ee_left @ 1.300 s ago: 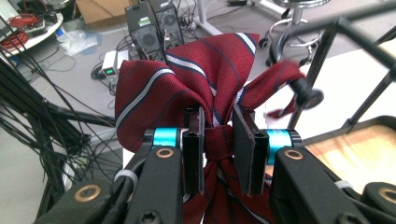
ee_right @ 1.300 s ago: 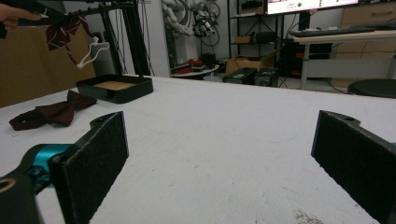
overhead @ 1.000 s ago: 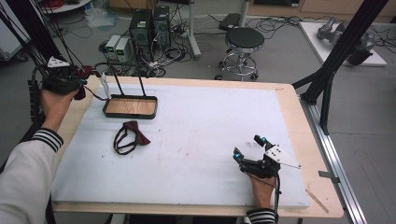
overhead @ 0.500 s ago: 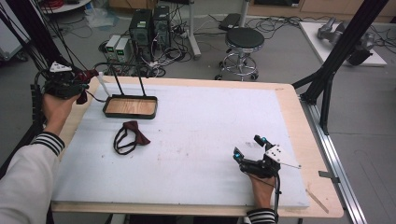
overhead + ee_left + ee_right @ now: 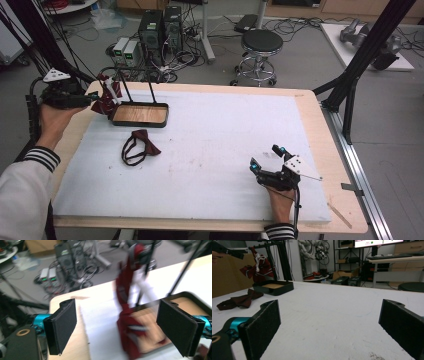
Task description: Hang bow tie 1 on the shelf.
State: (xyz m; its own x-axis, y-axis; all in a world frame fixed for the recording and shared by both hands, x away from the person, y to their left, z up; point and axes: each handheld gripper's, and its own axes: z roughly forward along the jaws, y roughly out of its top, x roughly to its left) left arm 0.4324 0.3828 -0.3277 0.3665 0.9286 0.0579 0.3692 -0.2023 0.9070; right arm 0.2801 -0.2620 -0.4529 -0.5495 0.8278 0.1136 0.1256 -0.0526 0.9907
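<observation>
A dark red bow tie [image 5: 106, 98] with a white tag hangs by the left upright of a black rack [image 5: 135, 88], which rises from a black tray [image 5: 163, 116] with a wooden floor. My left gripper [image 5: 96, 98] is level with it. Its jaws have just been opening and stand wide apart in the left gripper view [image 5: 118, 315], with the blurred bow tie [image 5: 125, 302] between them and untouched. A second bow tie [image 5: 138, 147] lies flat on the white mat. My right gripper [image 5: 267, 157] rests open near the front right, nothing between its jaws [image 5: 329, 320].
The white foam mat [image 5: 215, 140] covers most of the wooden table [image 5: 320, 130]. Behind the table stand computer boxes [image 5: 160, 27] with cables and a round stool [image 5: 261, 42]. A black frame leg [image 5: 350, 95] rises at the right edge.
The left jaws have opened off the hanging bow tie, which now sits slightly lower beside the rack. The right hand and its gripper have stayed put.
</observation>
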